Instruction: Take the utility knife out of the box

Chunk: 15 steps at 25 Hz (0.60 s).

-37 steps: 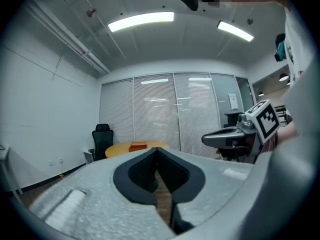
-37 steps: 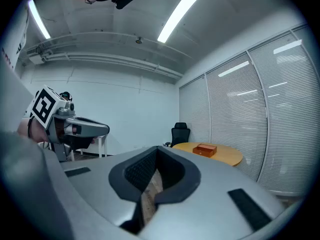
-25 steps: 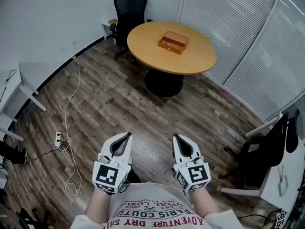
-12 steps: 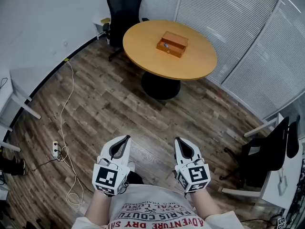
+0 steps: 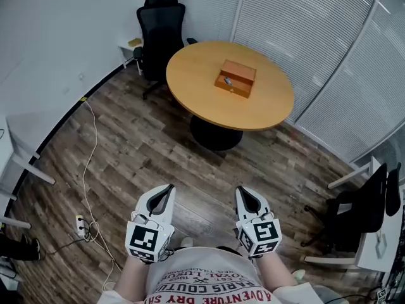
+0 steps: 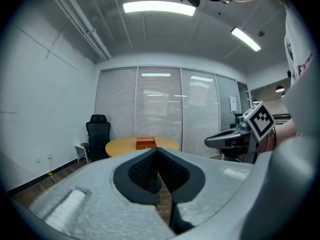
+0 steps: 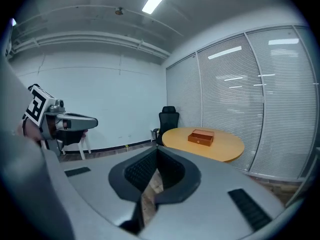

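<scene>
An orange-brown box [image 5: 235,78] sits on a round wooden table [image 5: 196,62] across the room, far ahead of both grippers. A small pale item [image 5: 227,80] lies at the box's front; it is too small to identify. My left gripper [image 5: 169,187] and right gripper [image 5: 240,190] are held side by side over the wooden floor, near the person's body, both shut and empty. The left gripper view has the box [image 6: 145,143] far beyond the closed tips [image 6: 156,150]. In the right gripper view the box [image 7: 201,136] lies beyond the tips [image 7: 157,151].
A black office chair [image 5: 161,33] stands behind the table at the left. A white cable [image 5: 95,163] and power strip [image 5: 81,225] lie on the floor at the left. Another dark chair [image 5: 354,211] and white desk stand at the right. Window blinds line the far wall.
The view has advanced across the floor toward the table, and the table and box sit lower in the picture. Both grippers stay shut and side by side.
</scene>
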Motion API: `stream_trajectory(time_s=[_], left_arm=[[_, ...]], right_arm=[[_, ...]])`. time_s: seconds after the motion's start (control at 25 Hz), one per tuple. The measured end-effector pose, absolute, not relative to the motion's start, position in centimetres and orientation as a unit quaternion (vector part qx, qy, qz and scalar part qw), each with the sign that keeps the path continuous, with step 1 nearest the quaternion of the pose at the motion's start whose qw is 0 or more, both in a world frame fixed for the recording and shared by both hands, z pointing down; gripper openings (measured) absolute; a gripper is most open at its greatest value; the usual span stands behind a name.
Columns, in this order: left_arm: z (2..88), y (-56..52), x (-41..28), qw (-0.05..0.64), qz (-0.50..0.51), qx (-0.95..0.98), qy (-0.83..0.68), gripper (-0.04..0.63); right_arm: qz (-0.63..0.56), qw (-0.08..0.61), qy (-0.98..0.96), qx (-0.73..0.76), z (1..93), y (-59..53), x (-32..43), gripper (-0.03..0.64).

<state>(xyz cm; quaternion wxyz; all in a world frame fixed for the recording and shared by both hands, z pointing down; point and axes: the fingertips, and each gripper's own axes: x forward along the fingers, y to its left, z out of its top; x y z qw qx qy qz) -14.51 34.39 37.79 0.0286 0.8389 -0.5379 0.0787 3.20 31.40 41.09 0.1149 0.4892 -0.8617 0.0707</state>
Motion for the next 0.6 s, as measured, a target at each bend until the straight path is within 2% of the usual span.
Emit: stream_trajectory(time_s=[0.2,0.6], left_arm=[[38.9,31.2,-17.4,0.053,0.073,0.833,-0.545,-0.005],[39.9,21.9,-15.6,0.046,0.095,0.826,-0.553,-0.005]], right_arm=[[0.058,0.137,-0.860,0.489,41.7,28.5,1.2,0.009],[0.078,0.132,-0.860,0.486,43.9,17.3,3.2,0.009]])
